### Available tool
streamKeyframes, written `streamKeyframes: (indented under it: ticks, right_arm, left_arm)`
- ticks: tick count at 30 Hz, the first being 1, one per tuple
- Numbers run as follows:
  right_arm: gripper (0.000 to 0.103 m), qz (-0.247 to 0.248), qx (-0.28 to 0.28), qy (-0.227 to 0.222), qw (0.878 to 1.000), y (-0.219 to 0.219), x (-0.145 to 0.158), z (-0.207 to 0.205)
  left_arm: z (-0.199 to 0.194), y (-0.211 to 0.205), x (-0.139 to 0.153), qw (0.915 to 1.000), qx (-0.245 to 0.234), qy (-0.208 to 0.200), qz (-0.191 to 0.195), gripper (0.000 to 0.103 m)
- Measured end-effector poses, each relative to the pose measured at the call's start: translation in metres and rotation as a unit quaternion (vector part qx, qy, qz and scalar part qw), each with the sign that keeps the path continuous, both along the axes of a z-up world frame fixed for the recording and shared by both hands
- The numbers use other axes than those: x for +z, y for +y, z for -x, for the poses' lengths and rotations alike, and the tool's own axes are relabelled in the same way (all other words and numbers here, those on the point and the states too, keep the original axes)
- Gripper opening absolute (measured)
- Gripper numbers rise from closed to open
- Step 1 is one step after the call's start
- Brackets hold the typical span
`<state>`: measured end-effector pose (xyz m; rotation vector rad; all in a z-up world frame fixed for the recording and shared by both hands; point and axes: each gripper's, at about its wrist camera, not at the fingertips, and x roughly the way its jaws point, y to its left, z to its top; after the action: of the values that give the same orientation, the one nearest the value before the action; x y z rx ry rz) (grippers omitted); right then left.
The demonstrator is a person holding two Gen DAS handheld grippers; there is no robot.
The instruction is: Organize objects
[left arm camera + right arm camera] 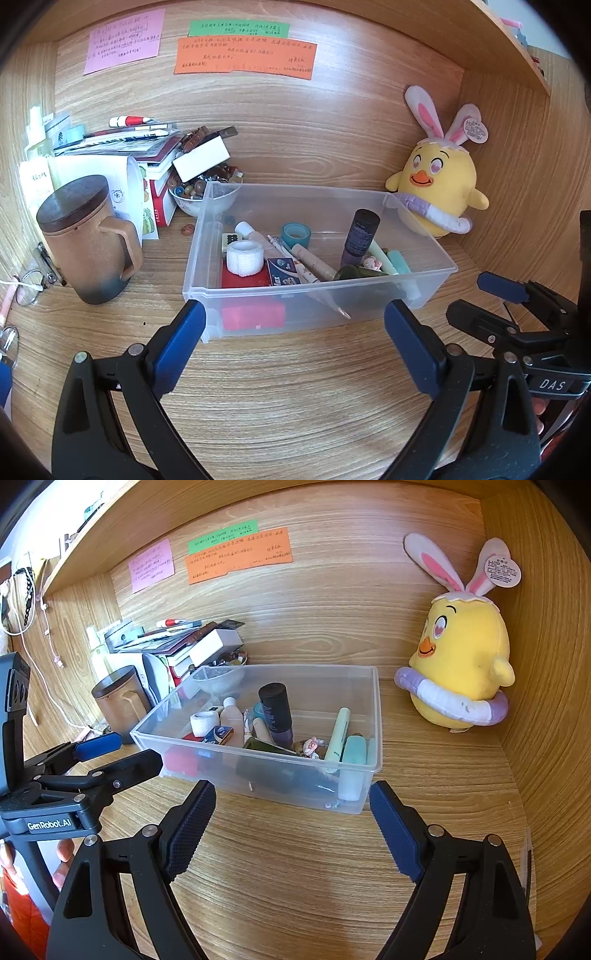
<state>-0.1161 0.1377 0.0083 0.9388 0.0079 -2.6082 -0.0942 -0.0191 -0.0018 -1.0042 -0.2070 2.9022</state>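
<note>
We are hovering over the pale wood-grain desk [295, 387], with the clear rectangular plastic bin [424, 291] sitting just ahead of both tools. Beyond the bin and to our right, the yellow plush chick with pink-and-white rabbit ears [461, 657] is leaning in the desk's back corner. Ahead and to the left of our left gripper [293, 317], the brown ceramic mug with a dark round lid [85, 240] is standing upright beside the bin. We are holding that gripper with its blue pads spread wide and nothing between them, its tips just short of the bin's near wall. Our right gripper [291, 797] is likewise gaping, gripping nothing, its tips near the bin's front corner. Inside the bin, the tall dark cylindrical bottle [275, 709] is standing upright, the pale green highlighter pen [340, 731] is leaning to its right, and the white roll of gauze tape [245, 258] is lying on a red box [243, 280].
</note>
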Motion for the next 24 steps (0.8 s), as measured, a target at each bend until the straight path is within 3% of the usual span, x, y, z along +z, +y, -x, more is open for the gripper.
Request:
streamKeyframes:
  ticks: [24]
  right_arm:
    - [0.084, 0.001, 0.001, 0.001, 1.000, -0.0030, 0.0027, -0.0032]
  left_arm:
    - [-0.0055, 0.0055, -0.0015, 0.9999, -0.009, -0.003, -0.007, 0.099]
